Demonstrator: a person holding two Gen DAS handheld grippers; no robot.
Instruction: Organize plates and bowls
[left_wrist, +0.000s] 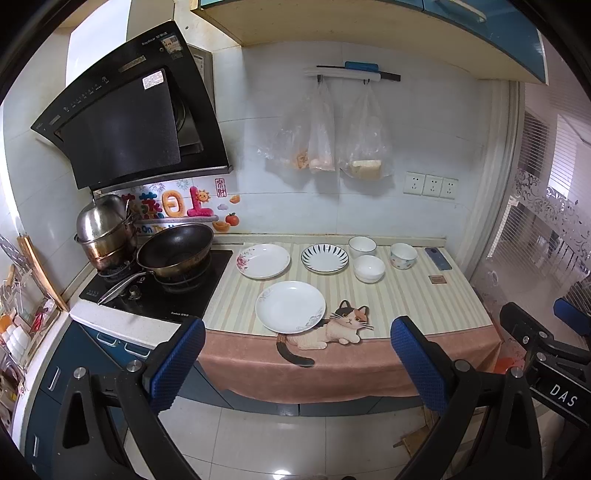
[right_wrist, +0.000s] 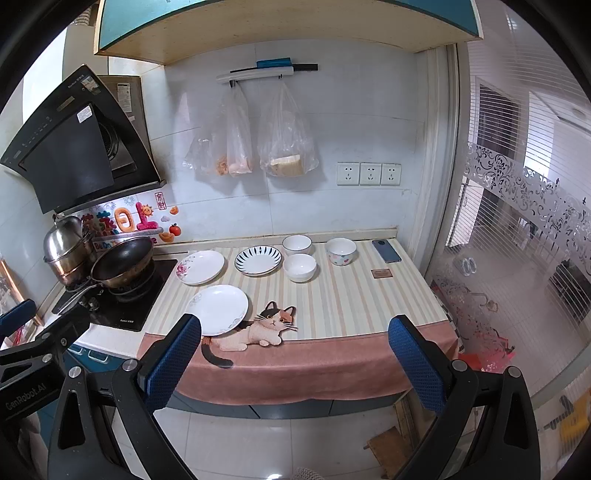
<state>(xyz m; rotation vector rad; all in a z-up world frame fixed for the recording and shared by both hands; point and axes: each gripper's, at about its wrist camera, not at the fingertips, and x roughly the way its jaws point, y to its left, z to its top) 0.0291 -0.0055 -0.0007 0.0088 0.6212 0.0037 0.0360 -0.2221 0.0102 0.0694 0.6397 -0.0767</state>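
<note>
Three plates lie on the striped counter mat (left_wrist: 406, 306): a plain white plate (left_wrist: 290, 306) at the front, a flower-print plate (left_wrist: 263, 260) behind it, and a blue-striped plate (left_wrist: 324, 258) to the right. Two white bowls (left_wrist: 362, 246) (left_wrist: 369, 268) and a patterned bowl (left_wrist: 403, 255) stand further right. The same dishes show in the right wrist view: white plate (right_wrist: 218, 309), flower plate (right_wrist: 200, 267), striped plate (right_wrist: 258, 260), bowls (right_wrist: 297, 244) (right_wrist: 299, 267) (right_wrist: 341, 251). My left gripper (left_wrist: 297, 365) and right gripper (right_wrist: 295, 363) are open, empty, in front of the counter.
A stove (left_wrist: 159, 291) with a black wok (left_wrist: 175, 249) and steel pot (left_wrist: 105, 230) stands left of the mat. A phone (left_wrist: 437, 258) and a small brown card (left_wrist: 438, 279) lie at the right end. Plastic bags (left_wrist: 325, 136) hang on the wall. A glass partition (right_wrist: 517, 240) stands to the right.
</note>
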